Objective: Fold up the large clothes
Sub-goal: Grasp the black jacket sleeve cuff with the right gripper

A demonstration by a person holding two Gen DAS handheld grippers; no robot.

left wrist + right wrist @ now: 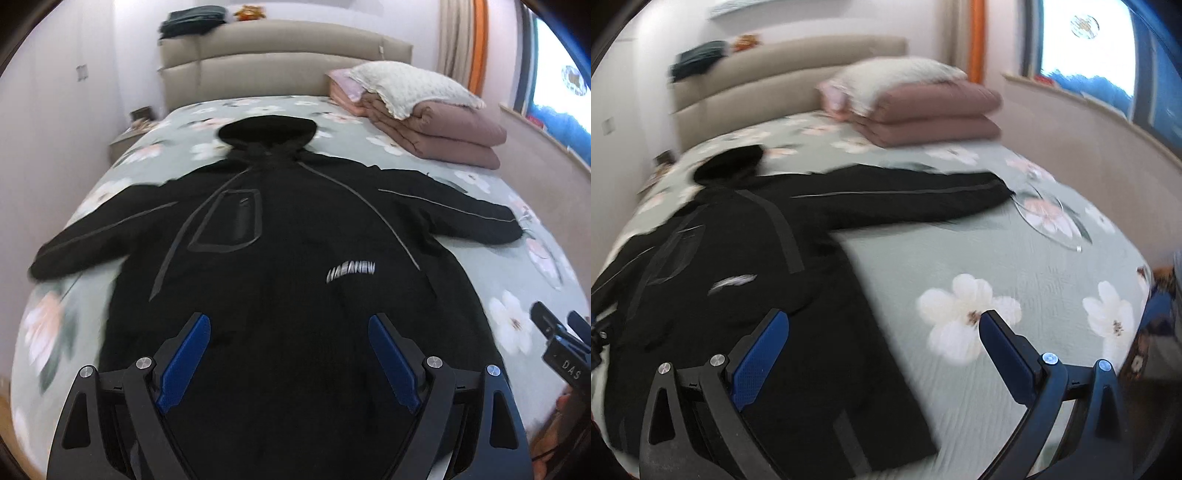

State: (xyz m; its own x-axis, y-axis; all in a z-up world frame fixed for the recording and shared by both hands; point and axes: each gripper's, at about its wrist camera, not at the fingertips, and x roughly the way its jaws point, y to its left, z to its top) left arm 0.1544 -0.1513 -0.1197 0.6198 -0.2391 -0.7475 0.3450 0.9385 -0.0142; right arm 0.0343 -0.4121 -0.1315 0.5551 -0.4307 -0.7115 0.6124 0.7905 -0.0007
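A large black hooded jacket [280,236] lies flat and face up on the bed, sleeves spread to both sides, hood toward the headboard. It has grey piping, a chest pocket and a white logo [351,273]. My left gripper [290,332] is open and empty above the jacket's lower middle. My right gripper [882,328] is open and empty above the jacket's lower right edge; the jacket [746,266] fills the left of that view, its right sleeve [916,199] stretched out across the bed. The right gripper also shows at the left wrist view's right edge [561,339].
The bed has a green floral cover [997,266]. Folded pink quilts topped by a white pillow [424,110] sit at the head on the right. A beige headboard [280,70] carries dark folded cloth [192,22]. A nightstand [129,136] stands left; a window ledge [1089,96] runs right.
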